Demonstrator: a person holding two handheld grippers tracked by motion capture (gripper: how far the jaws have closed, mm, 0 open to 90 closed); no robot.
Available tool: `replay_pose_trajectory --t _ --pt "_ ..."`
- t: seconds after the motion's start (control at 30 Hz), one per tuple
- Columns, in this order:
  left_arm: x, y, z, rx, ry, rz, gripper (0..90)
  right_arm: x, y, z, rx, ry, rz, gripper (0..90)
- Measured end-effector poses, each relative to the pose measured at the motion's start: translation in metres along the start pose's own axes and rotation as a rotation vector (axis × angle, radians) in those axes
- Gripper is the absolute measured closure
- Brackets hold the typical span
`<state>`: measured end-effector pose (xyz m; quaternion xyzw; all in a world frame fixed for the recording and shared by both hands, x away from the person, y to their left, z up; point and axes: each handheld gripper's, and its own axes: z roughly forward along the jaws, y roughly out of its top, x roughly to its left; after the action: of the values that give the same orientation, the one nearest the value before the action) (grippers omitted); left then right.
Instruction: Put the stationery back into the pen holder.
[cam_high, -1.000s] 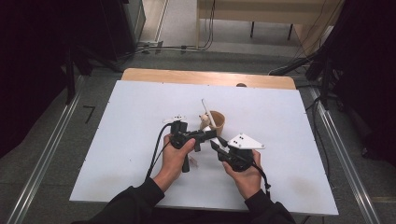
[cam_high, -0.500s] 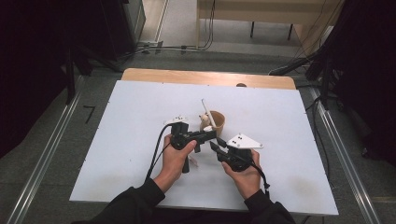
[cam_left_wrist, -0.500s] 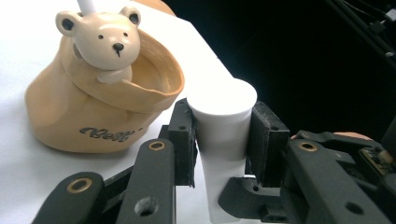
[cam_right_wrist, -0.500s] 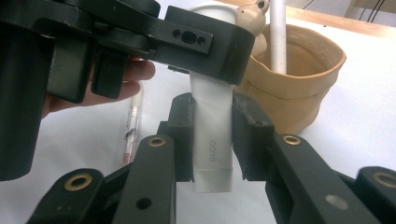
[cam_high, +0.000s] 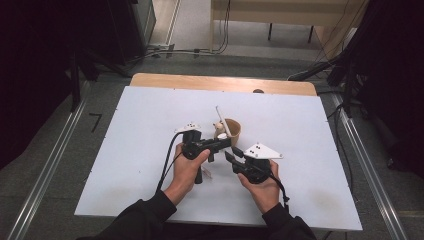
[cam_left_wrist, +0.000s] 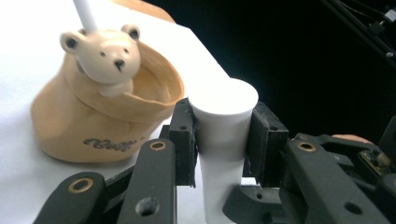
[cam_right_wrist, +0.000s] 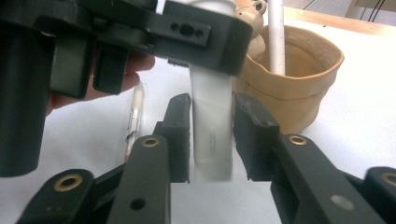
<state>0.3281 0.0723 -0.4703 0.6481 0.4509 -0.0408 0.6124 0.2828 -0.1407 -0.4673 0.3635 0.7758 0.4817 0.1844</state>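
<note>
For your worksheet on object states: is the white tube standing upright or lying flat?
Upright: the white tube stands vertically, cap end up, beside the tan cup.

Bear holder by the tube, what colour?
Tan bear holder, cream bear head; clearest in the left gripper view.

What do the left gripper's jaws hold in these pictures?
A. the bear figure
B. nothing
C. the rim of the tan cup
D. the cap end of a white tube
D: in the left gripper view the left gripper has its pads pressed on both sides of the white tube just below its flat cap; the tan cup stands beside it.
</note>
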Motion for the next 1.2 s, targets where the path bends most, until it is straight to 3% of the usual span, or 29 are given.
replay_pose_trajectory --t 0.3,0.67,1.2 --pt "0.002 0.011 -0.006 -0.044 0.002 -0.003 68.0 -0.006 0.0 -0.001 0.01 0.019 0.065 38.1" --pt "0.004 0.015 -0.003 -0.055 0.024 0.019 67.9 -0.012 -0.005 0.006 0.07 0.006 0.103 19.3" --pt "0.003 0.027 0.0 -0.078 0.017 0.005 67.9 -0.018 -0.008 0.009 0.097 -0.003 0.129 14.9"
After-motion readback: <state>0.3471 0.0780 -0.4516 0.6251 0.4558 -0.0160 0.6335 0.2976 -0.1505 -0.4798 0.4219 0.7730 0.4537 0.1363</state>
